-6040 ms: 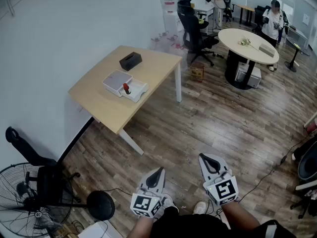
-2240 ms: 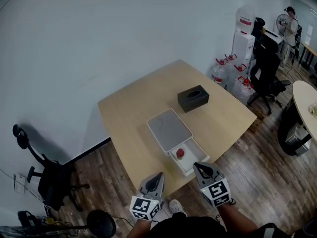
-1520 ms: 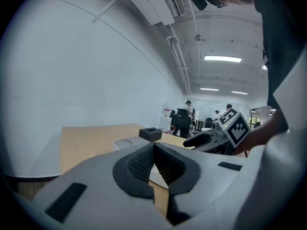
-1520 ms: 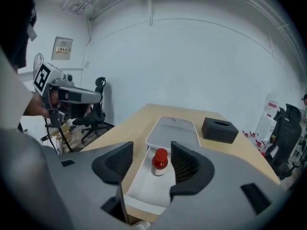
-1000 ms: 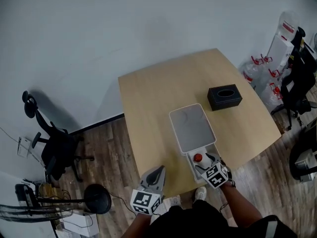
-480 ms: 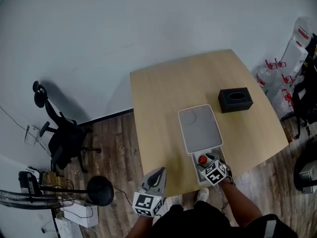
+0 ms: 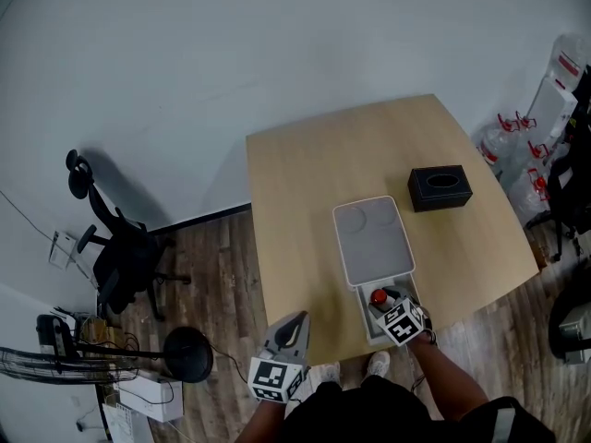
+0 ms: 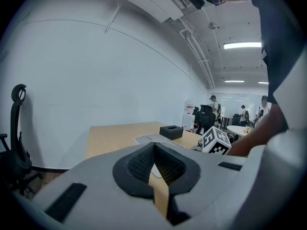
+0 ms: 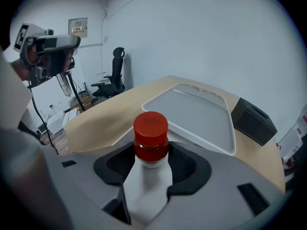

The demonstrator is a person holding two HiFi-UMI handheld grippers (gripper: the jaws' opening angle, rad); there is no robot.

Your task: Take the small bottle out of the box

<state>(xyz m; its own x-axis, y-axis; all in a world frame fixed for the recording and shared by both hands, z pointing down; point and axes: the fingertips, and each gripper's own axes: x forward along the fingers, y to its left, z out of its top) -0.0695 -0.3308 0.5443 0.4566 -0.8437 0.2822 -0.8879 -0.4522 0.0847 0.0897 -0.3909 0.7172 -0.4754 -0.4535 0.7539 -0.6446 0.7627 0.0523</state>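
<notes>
Since a second ago our right gripper (image 7: 384,301) has sunk into the white box (image 7: 362,308). The small red-capped bottle (image 9: 150,133) stands upright between its closing jaws, pads just beside it. Well apart to their left, our left gripper (image 7: 294,319) hangs pinched together.

Table (image 7: 295,183) left half bare, free passage. Flat lid (image 7: 374,241) fills centre; black tissue box (image 7: 440,187) stands near right edge. White box (image 7: 360,312) at near edge, low walls, top open.
</notes>
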